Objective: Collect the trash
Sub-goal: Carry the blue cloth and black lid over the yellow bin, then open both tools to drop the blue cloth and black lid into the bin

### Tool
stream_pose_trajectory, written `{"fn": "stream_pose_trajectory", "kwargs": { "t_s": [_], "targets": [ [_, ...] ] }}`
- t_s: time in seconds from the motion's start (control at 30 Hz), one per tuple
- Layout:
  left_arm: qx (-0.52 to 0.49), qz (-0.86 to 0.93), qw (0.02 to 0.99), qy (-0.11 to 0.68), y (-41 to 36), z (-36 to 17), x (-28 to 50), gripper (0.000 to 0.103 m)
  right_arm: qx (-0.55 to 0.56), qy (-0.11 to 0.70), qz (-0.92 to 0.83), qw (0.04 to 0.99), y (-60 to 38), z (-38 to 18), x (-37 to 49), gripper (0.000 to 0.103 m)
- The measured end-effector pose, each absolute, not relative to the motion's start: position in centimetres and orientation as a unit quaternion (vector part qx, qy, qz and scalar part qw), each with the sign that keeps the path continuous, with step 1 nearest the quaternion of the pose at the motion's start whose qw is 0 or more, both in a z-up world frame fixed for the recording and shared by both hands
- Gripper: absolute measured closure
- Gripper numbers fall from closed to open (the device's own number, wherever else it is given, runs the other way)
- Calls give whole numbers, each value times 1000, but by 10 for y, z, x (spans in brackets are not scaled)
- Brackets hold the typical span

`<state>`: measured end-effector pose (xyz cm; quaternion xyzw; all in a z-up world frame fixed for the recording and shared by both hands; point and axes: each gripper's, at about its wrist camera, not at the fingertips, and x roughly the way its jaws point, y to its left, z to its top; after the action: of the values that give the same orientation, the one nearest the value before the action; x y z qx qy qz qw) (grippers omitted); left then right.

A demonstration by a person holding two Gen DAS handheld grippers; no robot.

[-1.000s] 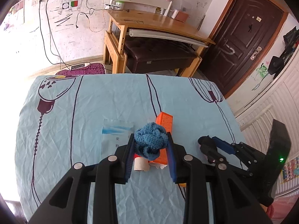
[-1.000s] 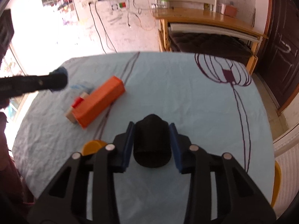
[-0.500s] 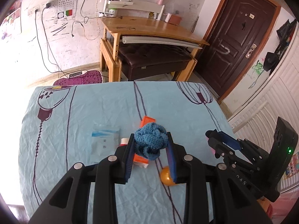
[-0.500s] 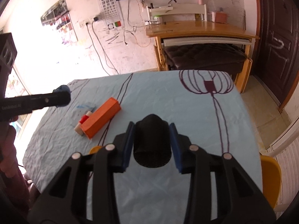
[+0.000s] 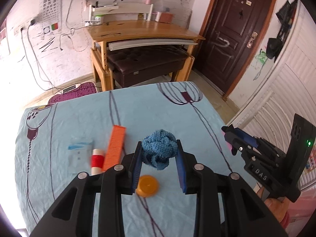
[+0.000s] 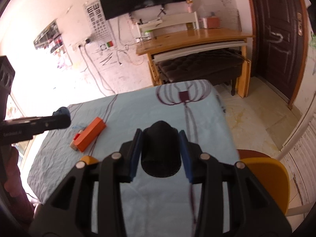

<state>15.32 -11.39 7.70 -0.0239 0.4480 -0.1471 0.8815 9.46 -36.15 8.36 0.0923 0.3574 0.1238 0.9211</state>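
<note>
Blue knitted ball (image 5: 159,149) clamped in left gripper (image 5: 159,159), jaws part-closed on it, now raised above tablecloth (image 5: 79,118). Black cup (image 6: 161,150) pinched in right gripper (image 6: 161,154), also lifted. Orange box (image 5: 115,148), formerly behind ball, now left of it; orange cap (image 5: 148,185) newly exposed below.

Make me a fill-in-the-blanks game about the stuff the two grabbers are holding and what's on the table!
1. The left gripper is shut on a knitted ball coloured ____.
2. The right gripper is shut on a cylinder coloured ____.
3. The long box lying on the tablecloth is coloured ____.
4. The small spool beside the box has ____ thread on it.

Missing words: blue; black; orange; red
</note>
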Motion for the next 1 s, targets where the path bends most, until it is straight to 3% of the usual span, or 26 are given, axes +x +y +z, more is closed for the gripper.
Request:
{"fn": "stream_pose_trajectory", "kwargs": {
  "t_s": [0.4,1.0],
  "targets": [
    [23,-196,868,456,-194,75,149,76,129,346,54,928,-446,77,77,66],
    [109,-268,828,480,-331,45,129,76,186,378,-12,907,-540,20,57,63]
  ]
}}
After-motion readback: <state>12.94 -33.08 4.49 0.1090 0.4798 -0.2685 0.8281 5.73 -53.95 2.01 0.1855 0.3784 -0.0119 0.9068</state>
